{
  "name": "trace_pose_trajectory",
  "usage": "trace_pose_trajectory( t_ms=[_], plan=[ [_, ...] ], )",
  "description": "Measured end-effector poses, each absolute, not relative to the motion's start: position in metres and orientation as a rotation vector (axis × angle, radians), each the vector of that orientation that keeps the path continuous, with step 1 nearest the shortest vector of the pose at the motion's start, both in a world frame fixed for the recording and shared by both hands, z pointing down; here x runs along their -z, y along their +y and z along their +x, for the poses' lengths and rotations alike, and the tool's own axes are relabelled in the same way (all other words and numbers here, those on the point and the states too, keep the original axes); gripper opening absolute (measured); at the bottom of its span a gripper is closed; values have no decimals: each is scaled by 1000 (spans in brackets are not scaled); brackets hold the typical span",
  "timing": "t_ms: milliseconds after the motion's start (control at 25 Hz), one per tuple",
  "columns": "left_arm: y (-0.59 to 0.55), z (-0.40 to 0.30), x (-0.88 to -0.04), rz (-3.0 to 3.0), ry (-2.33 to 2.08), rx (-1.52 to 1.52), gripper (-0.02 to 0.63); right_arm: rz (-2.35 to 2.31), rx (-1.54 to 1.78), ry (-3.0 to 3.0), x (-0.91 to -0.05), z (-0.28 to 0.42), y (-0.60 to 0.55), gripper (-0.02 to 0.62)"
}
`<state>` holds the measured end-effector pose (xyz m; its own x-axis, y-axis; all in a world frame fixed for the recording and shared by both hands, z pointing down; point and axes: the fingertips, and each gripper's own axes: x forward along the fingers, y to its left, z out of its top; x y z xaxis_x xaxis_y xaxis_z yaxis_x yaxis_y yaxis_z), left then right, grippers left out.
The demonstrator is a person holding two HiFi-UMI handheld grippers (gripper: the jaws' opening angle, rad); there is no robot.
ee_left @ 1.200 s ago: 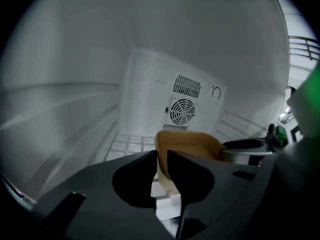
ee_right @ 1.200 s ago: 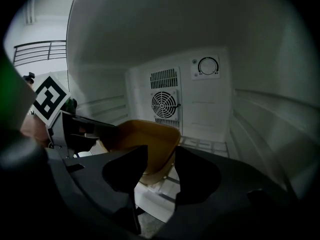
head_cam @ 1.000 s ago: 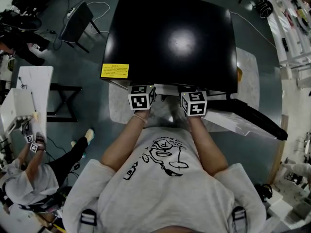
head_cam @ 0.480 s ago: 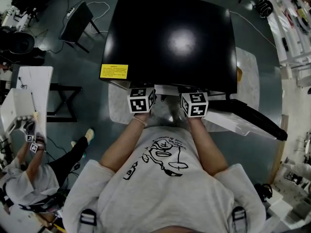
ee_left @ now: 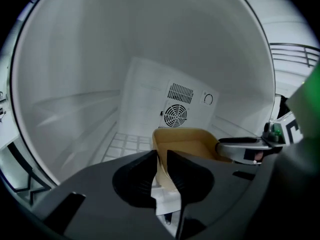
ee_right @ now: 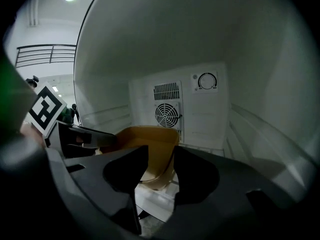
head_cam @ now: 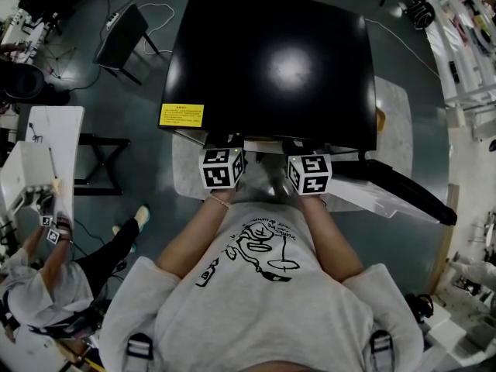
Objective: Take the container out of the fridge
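A tan open-topped container sits at the front of the white fridge interior, ahead of the fan vent. My left gripper is shut on its left wall. Its right wall stands between the jaws of my right gripper, which are shut on it. Each gripper shows in the other's view, the right gripper and the left gripper. In the head view only the two marker cubes show at the front edge of the black fridge; the jaws are hidden under its top.
The fridge door stands open to the right. A wire shelf lies on the fridge floor. Another person sits at the left by a white table. A black chair stands behind.
Both marker cubes have slid a little toward me, out from under the fridge top. Both grips on the container look the same.
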<state>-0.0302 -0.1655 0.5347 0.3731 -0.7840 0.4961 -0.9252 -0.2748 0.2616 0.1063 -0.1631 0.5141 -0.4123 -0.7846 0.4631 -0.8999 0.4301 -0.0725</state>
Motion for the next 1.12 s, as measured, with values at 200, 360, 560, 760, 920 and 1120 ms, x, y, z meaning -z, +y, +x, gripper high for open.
trace_pose_trajectory(
  t_ms=[200, 360, 560, 760, 920, 1120],
  plan=[
    [-160, -30, -528, 2136, -1466, -356, 74, 1439, -440, -2341, -505, 105, -158, 172],
    [-156, -31, -526, 2142, -1461, -363, 74, 1434, -442, -2348, -501, 105, -152, 172],
    [-148, -30, -524, 2146, -1456, -366, 74, 1434, -444, -2350, -497, 105, -144, 172],
    [-142, -32, -520, 2150, -1460, -352, 74, 1432, -444, -2357, -492, 103, -140, 172],
    [-137, -35, -514, 2157, -1462, -350, 74, 1427, -437, -2364, -487, 99, -135, 172],
    [-131, -40, -511, 2150, -1471, -330, 74, 1414, -431, -2369, -486, 97, -128, 161]
  ],
)
